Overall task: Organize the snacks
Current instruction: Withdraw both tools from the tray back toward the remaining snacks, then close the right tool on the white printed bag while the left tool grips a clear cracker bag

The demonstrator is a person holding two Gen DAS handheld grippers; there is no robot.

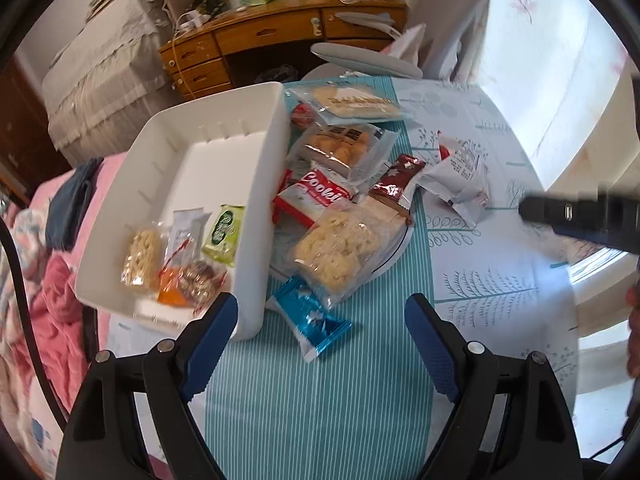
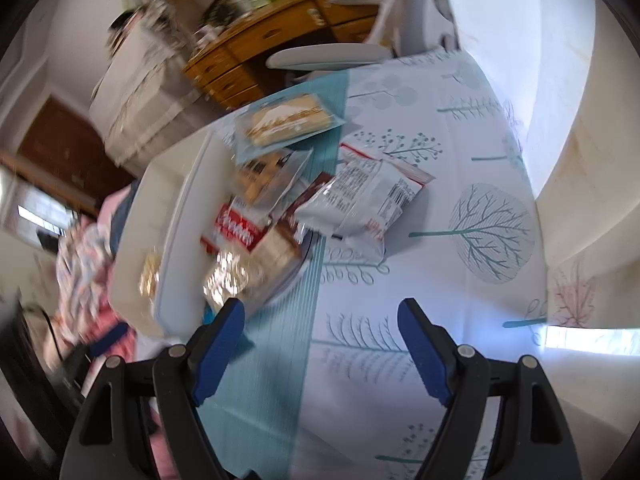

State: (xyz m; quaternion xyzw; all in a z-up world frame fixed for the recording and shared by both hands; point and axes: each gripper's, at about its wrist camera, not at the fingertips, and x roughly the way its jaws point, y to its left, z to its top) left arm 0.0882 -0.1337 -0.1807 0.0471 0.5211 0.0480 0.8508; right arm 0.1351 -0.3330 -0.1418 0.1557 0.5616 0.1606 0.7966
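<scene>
A white plastic bin [image 1: 264,184] stands at the table's left and holds several small snack packets, among them a green one [image 1: 223,229]. Beside it a pile of snacks lies on a white plate [image 1: 394,254]: a clear bag of pale crackers [image 1: 336,254], a red Cookie pack [image 1: 316,196], a brown wrapper [image 1: 398,184]. A blue foil packet [image 1: 316,322] lies just ahead of my left gripper [image 1: 320,312], which is open and empty. My right gripper [image 2: 320,316] is also open and empty above the tablecloth. A white-and-red bag [image 2: 360,200] lies beyond it.
A teal striped runner [image 1: 320,400] crosses the tree-print tablecloth [image 2: 460,240]. Behind the table are a grey chair [image 1: 360,56] and a wooden desk [image 1: 256,40]. A pink-covered bed [image 1: 52,300] is at the left. The other gripper's black body [image 1: 580,216] reaches in from the right.
</scene>
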